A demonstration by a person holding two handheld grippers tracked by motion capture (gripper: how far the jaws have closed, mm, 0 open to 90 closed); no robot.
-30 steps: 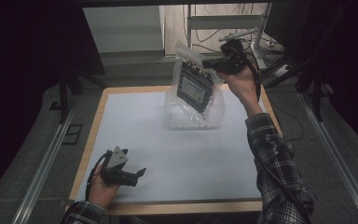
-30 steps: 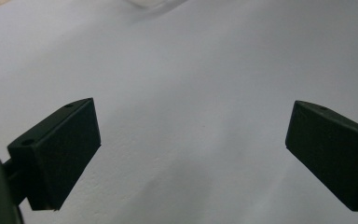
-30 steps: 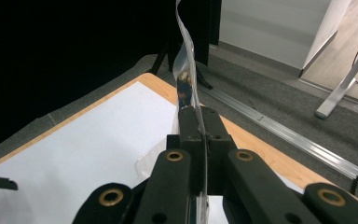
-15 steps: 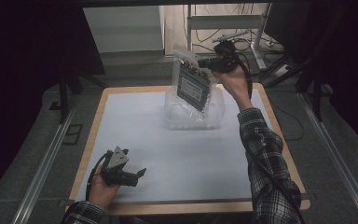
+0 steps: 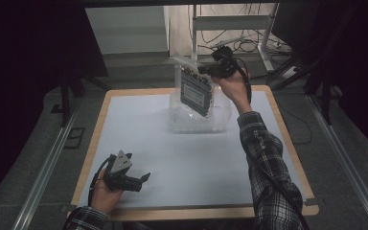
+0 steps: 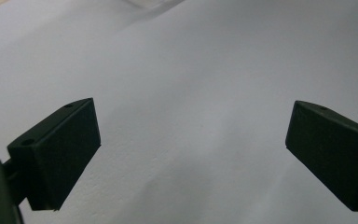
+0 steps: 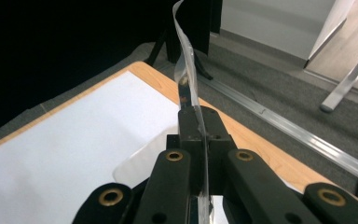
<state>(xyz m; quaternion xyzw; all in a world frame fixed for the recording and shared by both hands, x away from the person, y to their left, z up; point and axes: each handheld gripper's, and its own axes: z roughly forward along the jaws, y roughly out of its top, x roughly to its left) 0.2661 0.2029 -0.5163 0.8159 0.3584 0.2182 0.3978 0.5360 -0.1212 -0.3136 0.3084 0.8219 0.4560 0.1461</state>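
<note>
A clear plastic bag with a dark flat board inside (image 5: 195, 91) hangs in the air over the far middle of the white table (image 5: 172, 158). My right gripper (image 5: 207, 70) is shut on the bag's top edge; in the right gripper view the thin film (image 7: 186, 60) runs up from between the closed jaws of the right gripper (image 7: 199, 126). Below the bag, a heap of clear plastic (image 5: 199, 120) lies on the table. My left gripper (image 5: 141, 179) rests near the front left corner, open, with bare white surface between the fingers (image 6: 60, 149) of the left gripper (image 6: 191, 140).
A wooden rim (image 5: 96, 139) borders the white table top. Beyond the far edge are floor cables (image 5: 249, 45) and the legs of a metal stand (image 5: 268, 28). Metal rails (image 5: 48, 163) run along the floor on both sides.
My right gripper has shifted slightly to the left with the bag still hanging from it. The left gripper has stayed where it was.
</note>
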